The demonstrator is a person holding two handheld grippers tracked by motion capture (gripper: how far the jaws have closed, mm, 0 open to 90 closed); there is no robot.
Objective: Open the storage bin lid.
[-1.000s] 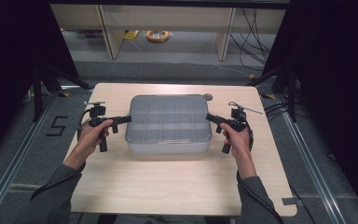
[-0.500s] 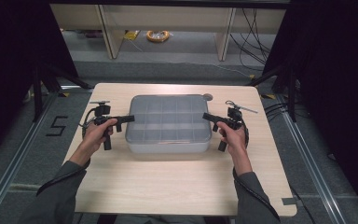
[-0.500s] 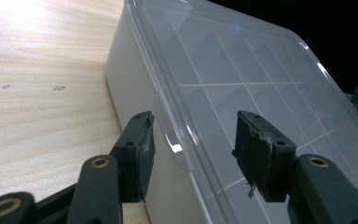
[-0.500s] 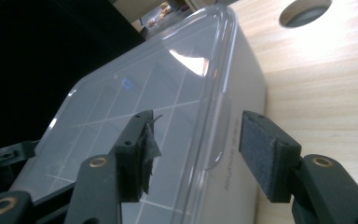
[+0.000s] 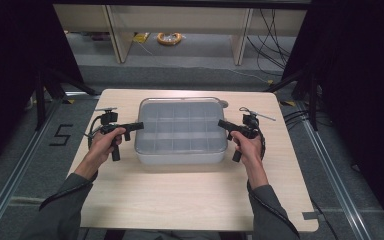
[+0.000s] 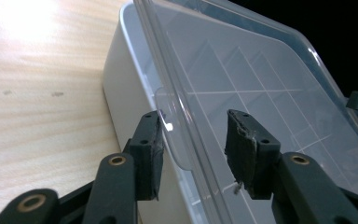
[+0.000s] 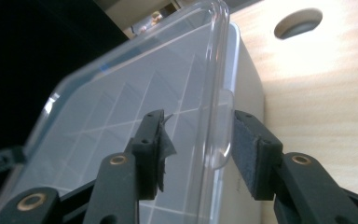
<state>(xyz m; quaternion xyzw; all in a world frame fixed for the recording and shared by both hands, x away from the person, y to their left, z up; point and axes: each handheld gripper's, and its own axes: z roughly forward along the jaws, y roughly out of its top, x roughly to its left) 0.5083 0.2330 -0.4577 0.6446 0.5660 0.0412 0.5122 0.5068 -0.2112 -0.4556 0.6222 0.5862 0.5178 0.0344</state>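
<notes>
High view: a person stands at a wooden table (image 5: 180, 200) with a divided plastic box (image 5: 181, 131) lying in the middle of its far half, its clear lid (image 5: 180, 120) on top. At the box's left end the left gripper (image 5: 135, 126) reaches in level with the rim. In the left gripper view its jaws stand apart, one below the lid's small side tab (image 6: 173, 140) and one above the lid, not yet pinching. At the right end the right gripper (image 5: 223, 124) mirrors this. In the right gripper view its jaws are also spread, straddling the lid edge and the tab (image 7: 219, 135) there. Both tools seem placed on opposite tabs so the lid can be gripped evenly and lifted without tilting.
</notes>
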